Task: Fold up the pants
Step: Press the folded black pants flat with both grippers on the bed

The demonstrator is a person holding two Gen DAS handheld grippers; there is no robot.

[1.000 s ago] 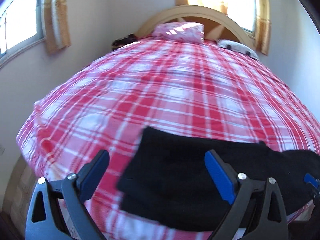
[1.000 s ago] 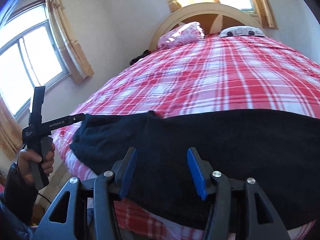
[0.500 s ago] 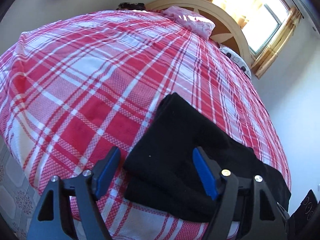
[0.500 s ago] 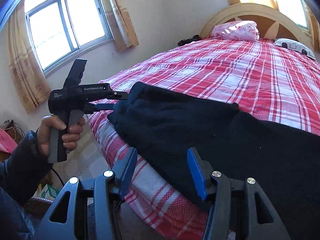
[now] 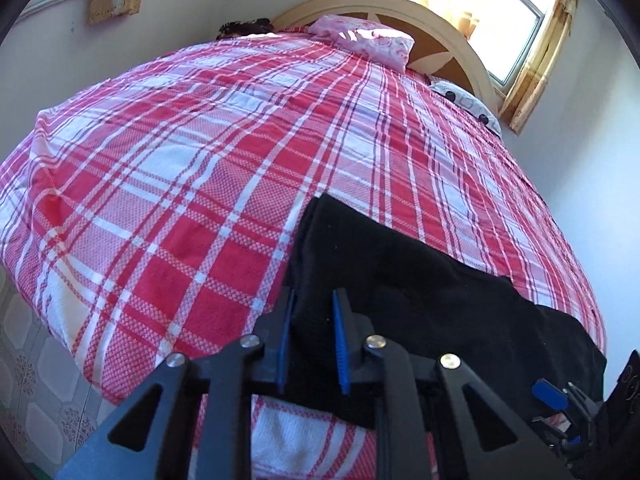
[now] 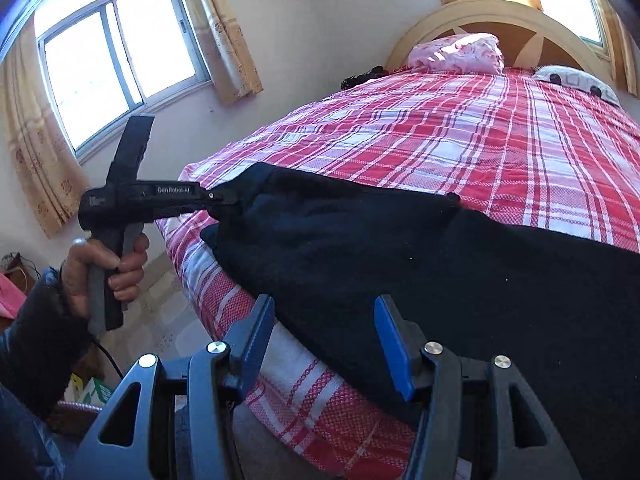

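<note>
The black pants [image 5: 420, 292] are lying across the near edge of the bed [image 5: 200, 152]. The left hand-held gripper [image 5: 312, 340] is pinching their folded end, while the right hand-held gripper [image 6: 324, 344] is hovering apart over the middle. Judging by this, the next fold calls for the right one closing on cloth, then both lifting together

Black claw [image 6: 324, 344], blue pads [image 6: 394, 346], silver screws
</note>
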